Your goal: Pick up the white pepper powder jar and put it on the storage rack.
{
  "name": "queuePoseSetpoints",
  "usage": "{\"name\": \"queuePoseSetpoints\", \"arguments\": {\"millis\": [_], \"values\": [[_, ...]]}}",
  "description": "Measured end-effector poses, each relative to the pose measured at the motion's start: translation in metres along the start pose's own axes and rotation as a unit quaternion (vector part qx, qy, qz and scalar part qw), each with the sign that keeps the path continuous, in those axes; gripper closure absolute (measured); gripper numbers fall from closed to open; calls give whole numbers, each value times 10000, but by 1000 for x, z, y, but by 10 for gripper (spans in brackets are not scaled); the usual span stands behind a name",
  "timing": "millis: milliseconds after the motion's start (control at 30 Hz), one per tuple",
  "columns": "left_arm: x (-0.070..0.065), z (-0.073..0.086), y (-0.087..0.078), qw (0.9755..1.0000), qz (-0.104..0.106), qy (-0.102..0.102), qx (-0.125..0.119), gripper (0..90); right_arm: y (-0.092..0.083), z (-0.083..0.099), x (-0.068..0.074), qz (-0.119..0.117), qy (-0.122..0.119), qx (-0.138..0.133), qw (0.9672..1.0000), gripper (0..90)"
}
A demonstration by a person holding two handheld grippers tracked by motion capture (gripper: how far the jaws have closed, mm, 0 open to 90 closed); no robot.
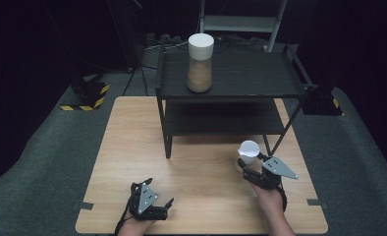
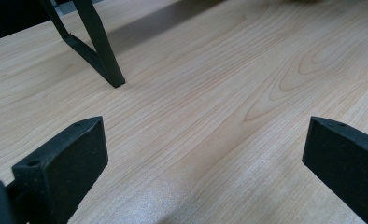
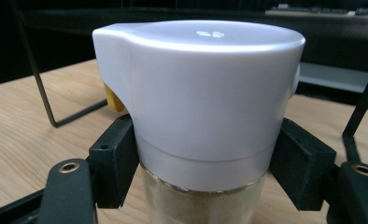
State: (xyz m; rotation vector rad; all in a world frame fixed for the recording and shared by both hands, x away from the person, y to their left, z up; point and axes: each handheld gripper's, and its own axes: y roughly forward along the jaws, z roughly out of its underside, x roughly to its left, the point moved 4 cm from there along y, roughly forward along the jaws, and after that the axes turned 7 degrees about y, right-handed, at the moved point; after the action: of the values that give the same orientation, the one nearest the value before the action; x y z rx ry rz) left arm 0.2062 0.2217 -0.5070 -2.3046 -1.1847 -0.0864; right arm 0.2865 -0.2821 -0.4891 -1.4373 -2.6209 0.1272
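Left gripper [image 1: 158,200] sits at the near left of the table [image 1: 132,147], held in a hand coming in from the near edge, grey plate on top. Jaws wide apart, nothing between them; in the left gripper view they frame bare wood grain, and one foot of the rack [image 2: 108,70] stands on the table ahead.

Centre, far half of the table: black two-shelf rack [image 1: 231,93]. Its upper shelf carries a tall jar [image 1: 200,63] toward the left end, white cap above, tan powder below, upright. Lower shelf dark; cannot tell what, if anything, lies on it.

Right side, near the rack's right front leg: a small jar [image 1: 248,152] with a white lid. Right gripper [image 1: 244,166] is closed on it from the near side. In the right gripper view both black jaws press against the jar at the lid's lower rim, one on each side. The lid [image 3: 196,93] has a spout-like bulge at upper left with a yellow tab [image 3: 113,99] beneath it. Clear glass below the lid shows pale powder. Whether the jar's base touches the table cannot be told.

Beyond the table: grey floor, and a yellow-and-black striped block [image 1: 86,96] at far left.
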Motion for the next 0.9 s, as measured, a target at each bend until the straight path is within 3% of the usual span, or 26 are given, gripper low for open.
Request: {"name": "queuePoseSetpoints", "arguments": {"millis": [900], "values": [[0,-1,1,10000,21,12,29,5,-56,-66,18,-97,-165,-569,9982,297]]}}
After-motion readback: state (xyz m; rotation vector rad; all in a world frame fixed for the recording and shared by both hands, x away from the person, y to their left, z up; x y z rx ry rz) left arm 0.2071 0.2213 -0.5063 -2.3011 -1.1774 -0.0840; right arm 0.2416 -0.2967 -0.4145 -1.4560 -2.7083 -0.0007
